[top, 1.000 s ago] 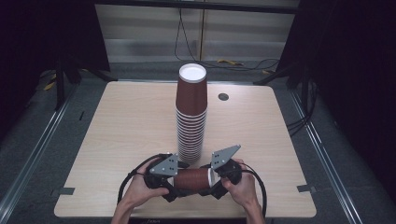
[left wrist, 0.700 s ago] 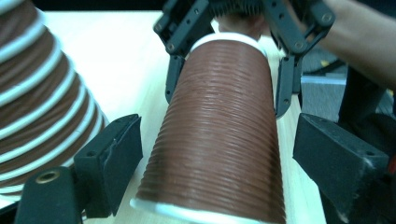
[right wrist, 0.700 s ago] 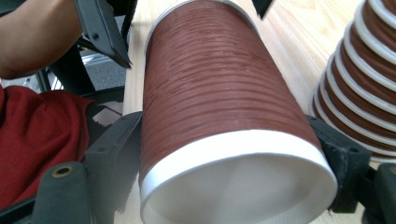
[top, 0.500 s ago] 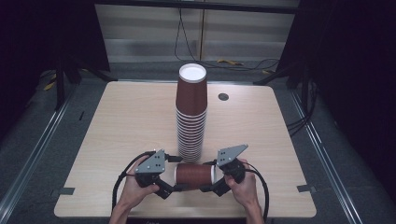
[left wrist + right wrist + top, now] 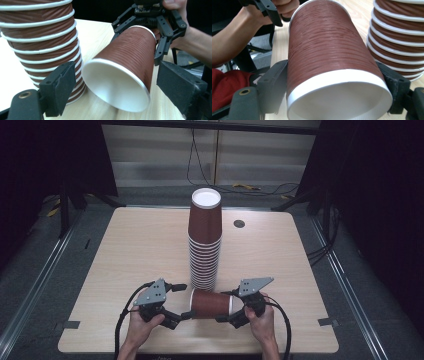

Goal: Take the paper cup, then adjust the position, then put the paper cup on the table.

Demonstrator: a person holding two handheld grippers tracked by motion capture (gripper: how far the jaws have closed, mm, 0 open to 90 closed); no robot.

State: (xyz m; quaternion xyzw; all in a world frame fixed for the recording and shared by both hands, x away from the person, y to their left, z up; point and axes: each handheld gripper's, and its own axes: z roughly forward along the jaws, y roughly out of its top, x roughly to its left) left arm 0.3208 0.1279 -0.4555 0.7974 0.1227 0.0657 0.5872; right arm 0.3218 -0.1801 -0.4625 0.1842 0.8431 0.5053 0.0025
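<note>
- While the brown paper cup (image 5: 210, 303) lies on its side near the counter's (image 5: 125, 250) front edge, just before the tall stack of cups (image 5: 204, 245), each claw sits at one end.
- Right claw (image 5: 234, 315) pinches the cup's base end, jaws pressed on both sides.
- Left claw (image 5: 181, 316) stands spread at the cup's open mouth, its jaws apart from the rim.
</note>
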